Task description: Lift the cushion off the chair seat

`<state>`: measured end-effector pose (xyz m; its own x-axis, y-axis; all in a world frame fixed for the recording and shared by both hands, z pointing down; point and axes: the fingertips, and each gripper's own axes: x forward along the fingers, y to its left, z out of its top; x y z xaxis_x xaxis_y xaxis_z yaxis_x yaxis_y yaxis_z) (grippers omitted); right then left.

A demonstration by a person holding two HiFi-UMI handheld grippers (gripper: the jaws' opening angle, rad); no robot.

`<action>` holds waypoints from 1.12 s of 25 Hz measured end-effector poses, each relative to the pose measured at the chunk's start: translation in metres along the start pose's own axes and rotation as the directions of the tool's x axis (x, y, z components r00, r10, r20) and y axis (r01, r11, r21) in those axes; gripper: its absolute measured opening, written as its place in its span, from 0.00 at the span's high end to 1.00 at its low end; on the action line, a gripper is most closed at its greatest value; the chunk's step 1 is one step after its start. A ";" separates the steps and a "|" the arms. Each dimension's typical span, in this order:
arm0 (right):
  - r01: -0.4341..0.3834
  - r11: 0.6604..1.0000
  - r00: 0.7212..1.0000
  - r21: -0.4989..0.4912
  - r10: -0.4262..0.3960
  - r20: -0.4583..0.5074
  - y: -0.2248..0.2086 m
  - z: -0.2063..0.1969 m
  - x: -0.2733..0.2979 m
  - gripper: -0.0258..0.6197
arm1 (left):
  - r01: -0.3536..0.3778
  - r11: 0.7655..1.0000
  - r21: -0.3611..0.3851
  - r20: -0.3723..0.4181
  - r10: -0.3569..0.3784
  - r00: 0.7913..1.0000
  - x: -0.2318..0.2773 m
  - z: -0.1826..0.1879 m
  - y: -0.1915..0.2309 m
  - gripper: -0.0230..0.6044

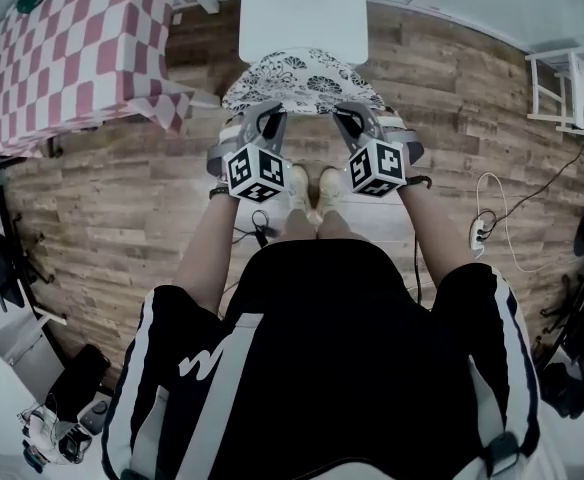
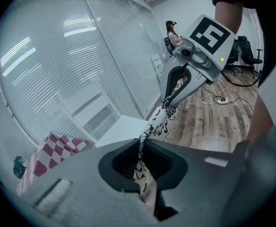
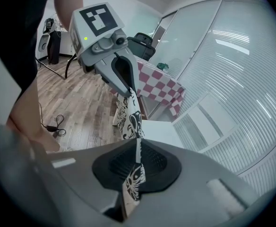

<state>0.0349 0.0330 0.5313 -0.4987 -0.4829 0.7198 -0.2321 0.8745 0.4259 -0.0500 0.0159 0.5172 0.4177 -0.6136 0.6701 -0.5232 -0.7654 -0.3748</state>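
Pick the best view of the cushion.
Head view: most of the cushion shows, patterned face up, over the white chair seat. The left and right gripper views each show only a thin edge-on strip pinched between the fingers.

Top (image 1: 312,368): black, white-striped sleeves (image 1: 494,328), white wave mark.
Shoes (image 1: 315,190): pale.
Left hand-held gripper (image 1: 268,120), right hand-held gripper (image 1: 349,118): grey, black-and-white marker cubes (image 1: 257,173).

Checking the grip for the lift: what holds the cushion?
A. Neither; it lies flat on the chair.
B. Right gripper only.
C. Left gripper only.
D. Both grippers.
D: the left gripper and the right gripper are each shut on an edge of the cushion, which stretches between them.
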 end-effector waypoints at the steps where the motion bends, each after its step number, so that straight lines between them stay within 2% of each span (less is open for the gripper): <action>1: 0.000 1.000 1.000 -0.002 0.000 0.002 -0.001 0.001 -0.001 0.95 | -0.002 1.000 0.004 0.003 0.002 1.000 -0.002 0.002 0.001 0.93; 13: 0.050 0.998 0.998 -0.035 -0.048 0.044 -0.031 0.022 -0.024 0.95 | -0.049 0.999 0.015 0.033 0.049 0.998 -0.020 0.028 0.024 0.93; 28: 0.120 0.989 0.988 -0.091 -0.109 0.109 -0.068 0.044 -0.044 0.95 | -0.155 0.987 0.043 0.091 0.150 0.984 -0.046 0.067 0.060 0.93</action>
<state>0.0359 -0.0035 0.4462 -0.5581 -0.5680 0.6050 -0.2132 0.8027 0.5569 -0.0508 -0.0146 0.4207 0.4006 -0.7368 0.5447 -0.5488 -0.6690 -0.5013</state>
